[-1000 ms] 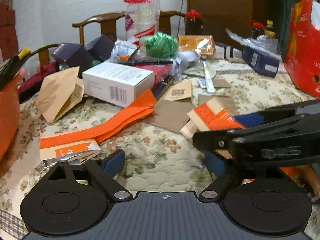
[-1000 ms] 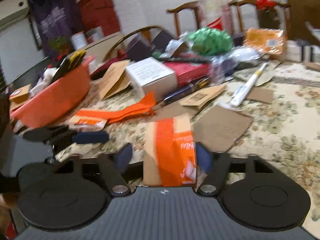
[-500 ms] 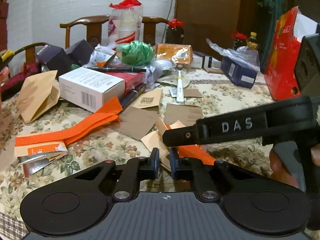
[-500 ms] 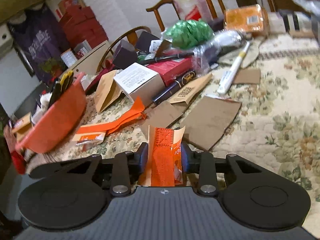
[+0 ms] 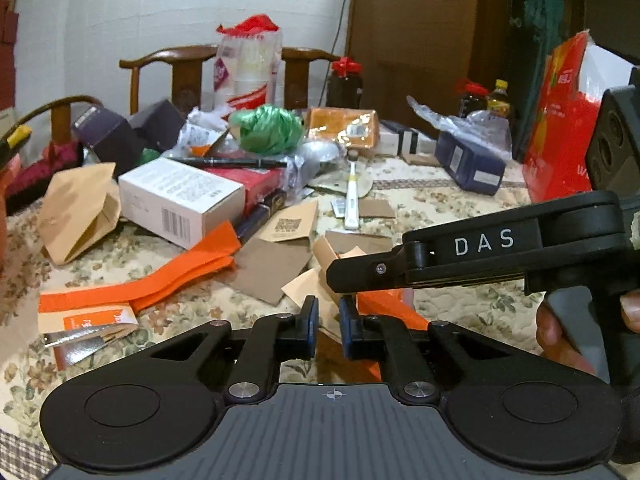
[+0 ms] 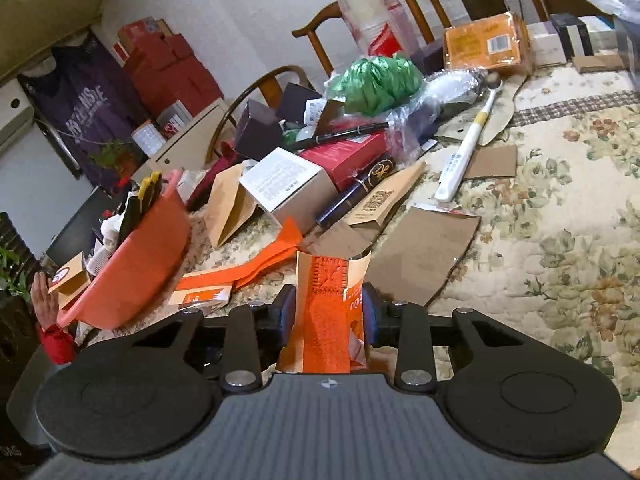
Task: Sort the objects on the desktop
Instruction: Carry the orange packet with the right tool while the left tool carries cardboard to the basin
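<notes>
R gripper (image 6: 329, 312) had just closed on the orange-and-tan packet (image 6: 326, 312), held above the table (image 6: 560, 208), L gripper (image 5: 328, 322) nipping its other end w/ jaws nearly together, so opposing pulls could've torn it.

Quilted floral cloth (image 6: 560, 240), matt cardboard sheet (image 6: 432, 248)

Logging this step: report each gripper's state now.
Left gripper: nearly closed, grip unclear.
Right gripper: shut on the orange-and-tan torn cardboard packet.
</notes>
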`<state>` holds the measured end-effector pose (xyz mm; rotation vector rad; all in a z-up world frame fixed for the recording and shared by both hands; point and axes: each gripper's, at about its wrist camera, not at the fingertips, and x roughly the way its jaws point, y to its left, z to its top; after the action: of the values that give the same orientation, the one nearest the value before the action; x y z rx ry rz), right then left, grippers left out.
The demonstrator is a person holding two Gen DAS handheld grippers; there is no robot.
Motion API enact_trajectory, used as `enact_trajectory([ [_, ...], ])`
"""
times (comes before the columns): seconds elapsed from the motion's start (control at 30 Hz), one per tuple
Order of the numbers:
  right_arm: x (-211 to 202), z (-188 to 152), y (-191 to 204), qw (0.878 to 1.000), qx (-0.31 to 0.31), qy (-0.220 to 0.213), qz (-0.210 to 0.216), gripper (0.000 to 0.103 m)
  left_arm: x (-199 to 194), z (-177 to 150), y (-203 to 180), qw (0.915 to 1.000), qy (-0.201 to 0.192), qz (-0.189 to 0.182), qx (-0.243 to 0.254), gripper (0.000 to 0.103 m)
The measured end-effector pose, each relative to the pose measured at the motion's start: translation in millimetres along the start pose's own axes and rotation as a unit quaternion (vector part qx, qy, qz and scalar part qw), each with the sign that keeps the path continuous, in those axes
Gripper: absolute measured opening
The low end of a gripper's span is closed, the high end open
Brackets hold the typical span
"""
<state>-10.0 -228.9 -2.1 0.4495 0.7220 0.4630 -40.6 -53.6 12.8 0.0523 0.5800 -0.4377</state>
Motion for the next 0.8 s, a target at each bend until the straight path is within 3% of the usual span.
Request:
enact_trajectory([
  [0.4, -38, 26, 46, 0.997, -0.031, -0.054, 0.037, 0.039, -58, 40, 3, 0.9967, -0.074, 0.012, 0.030, 0.026],
  [0.6, -49, 48, 115, 0.991, -0.084, -0.088, 0.057, 0.040, -115, 64, 30, 0.9890, -0.136, 0.049, 0.034, 0.026],
  [0.8, -41, 64, 205, 0.978, -0.151, -0.109, 0.098, 0.041, -176, 80, 76, 0.9747, -0.186, 0.120, 0.029, 0.026],
])
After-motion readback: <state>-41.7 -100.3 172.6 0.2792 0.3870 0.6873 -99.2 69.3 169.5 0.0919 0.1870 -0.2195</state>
